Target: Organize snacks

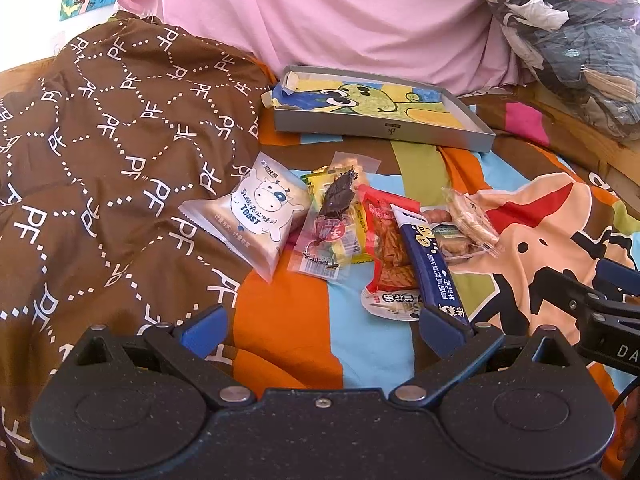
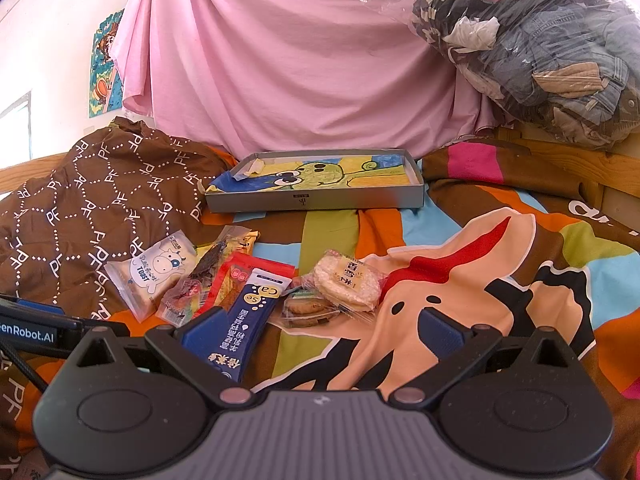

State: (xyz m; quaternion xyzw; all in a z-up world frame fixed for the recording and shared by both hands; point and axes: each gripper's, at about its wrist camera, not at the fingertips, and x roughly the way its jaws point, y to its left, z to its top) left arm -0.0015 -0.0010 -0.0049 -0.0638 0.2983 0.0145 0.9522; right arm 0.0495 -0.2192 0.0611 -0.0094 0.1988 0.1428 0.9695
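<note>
Left wrist view: the left gripper (image 1: 322, 330) hangs low over a striped cartoon bedsheet (image 1: 360, 344), its blue fingers (image 1: 202, 330) spread wide and grasping nothing. Ahead lies a loose cluster of snacks: a silver toast packet (image 1: 256, 216) resting partly on a brown patterned quilt (image 1: 112, 152); just right of it a clear packet with a dark strip (image 1: 334, 220); then a red snack packet (image 1: 386, 240), overlapped by a long blue sachet (image 1: 430, 260) whose near end touches the right-hand finger; farthest right, a clear pack of round crackers (image 1: 470, 216). Beyond the cluster sits a shallow grey box (image 1: 380, 126) lined with a cartoon drawing, empty of snacks, before a pink cloth (image 1: 340, 12). The other gripper's frame enters at the right edge.

Right wrist view: the right gripper (image 2: 322, 330) likewise stands with fingers released and apart, holding nothing. The blue sachet (image 2: 248, 312) lies against its left finger (image 2: 204, 330); a cookie pack (image 2: 308, 308) and the crackers (image 2: 346, 282) lie just ahead, well short of the grey box (image 2: 316, 200). A clear bag of clothes (image 2: 532, 48) sits at upper right
</note>
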